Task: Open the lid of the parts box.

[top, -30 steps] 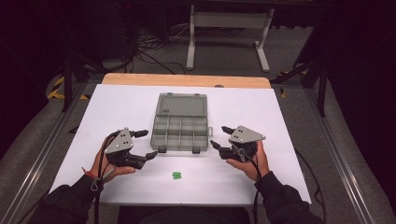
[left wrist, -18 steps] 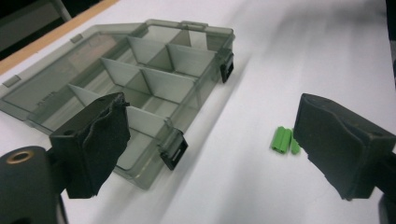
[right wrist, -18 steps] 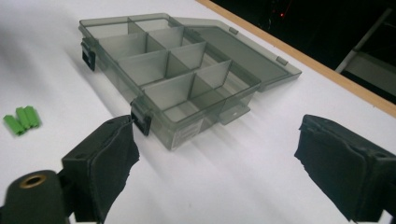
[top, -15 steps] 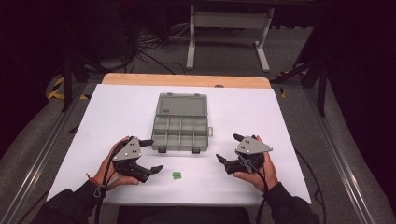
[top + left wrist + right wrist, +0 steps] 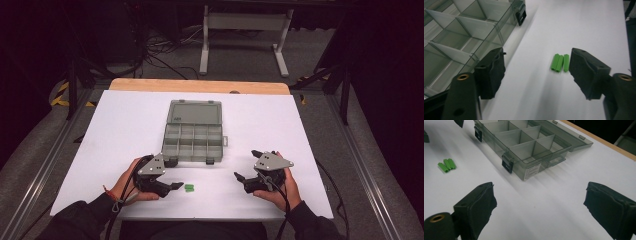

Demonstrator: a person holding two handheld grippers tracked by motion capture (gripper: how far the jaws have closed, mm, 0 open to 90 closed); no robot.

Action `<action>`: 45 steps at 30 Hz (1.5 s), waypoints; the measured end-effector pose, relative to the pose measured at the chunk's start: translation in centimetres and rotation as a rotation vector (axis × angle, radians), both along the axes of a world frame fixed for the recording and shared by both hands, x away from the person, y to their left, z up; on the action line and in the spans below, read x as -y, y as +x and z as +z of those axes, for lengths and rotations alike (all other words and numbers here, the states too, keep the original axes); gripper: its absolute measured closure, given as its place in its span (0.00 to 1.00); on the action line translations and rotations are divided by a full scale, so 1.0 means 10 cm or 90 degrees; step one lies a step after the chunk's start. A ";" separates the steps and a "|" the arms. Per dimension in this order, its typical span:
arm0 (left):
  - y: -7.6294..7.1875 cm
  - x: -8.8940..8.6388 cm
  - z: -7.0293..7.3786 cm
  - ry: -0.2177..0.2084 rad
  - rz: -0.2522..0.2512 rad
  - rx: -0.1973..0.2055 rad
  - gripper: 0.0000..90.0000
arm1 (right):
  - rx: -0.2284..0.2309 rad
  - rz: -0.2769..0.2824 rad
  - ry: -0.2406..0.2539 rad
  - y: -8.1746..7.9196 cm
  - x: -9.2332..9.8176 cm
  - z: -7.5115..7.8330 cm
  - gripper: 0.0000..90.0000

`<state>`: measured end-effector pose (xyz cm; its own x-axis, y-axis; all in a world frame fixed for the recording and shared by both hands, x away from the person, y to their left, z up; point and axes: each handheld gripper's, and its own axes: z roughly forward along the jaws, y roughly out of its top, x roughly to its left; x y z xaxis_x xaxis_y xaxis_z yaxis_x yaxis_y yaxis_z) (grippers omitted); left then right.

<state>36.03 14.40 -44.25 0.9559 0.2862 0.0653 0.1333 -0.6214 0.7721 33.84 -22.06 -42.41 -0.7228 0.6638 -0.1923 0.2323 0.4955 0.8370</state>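
green pegs on white table, at 3 o'clock of left gripper; organiser at 12. left gripper view: jaws apart, just closing, pegs between, untouched. right gripper view: right gripper unclenched, empty; pegs at 10 o'clock.

White-topped table carries an open, clear compartment box; small green pieces lie just beyond the left gripper tips.
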 end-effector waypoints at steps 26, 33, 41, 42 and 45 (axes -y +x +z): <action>0.11 0.28 -0.08 0.057 -0.069 -0.040 0.70 | -0.014 -0.003 -0.007 0.05 -0.04 -0.06 0.11; 0.13 0.33 -0.11 0.065 -0.077 -0.058 0.75 | -0.017 -0.003 -0.008 0.06 -0.04 -0.07 0.11; 0.18 0.34 -0.12 0.070 -0.076 -0.087 0.79 | -0.024 0.002 -0.002 0.06 -0.04 -0.07 0.11; 0.17 0.35 -0.13 0.072 -0.081 -0.082 0.79 | -0.025 0.002 -0.003 0.06 -0.04 -0.07 0.11; 0.16 0.36 -0.14 0.082 -0.083 -0.085 0.81 | -0.025 0.003 -0.004 0.06 -0.04 -0.07 0.11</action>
<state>37.65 10.76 -45.69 0.9869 0.1575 -0.0356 0.1409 -0.7323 0.6663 34.45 -21.67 -43.13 -0.7327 0.6596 -0.1679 0.2625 0.5015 0.8244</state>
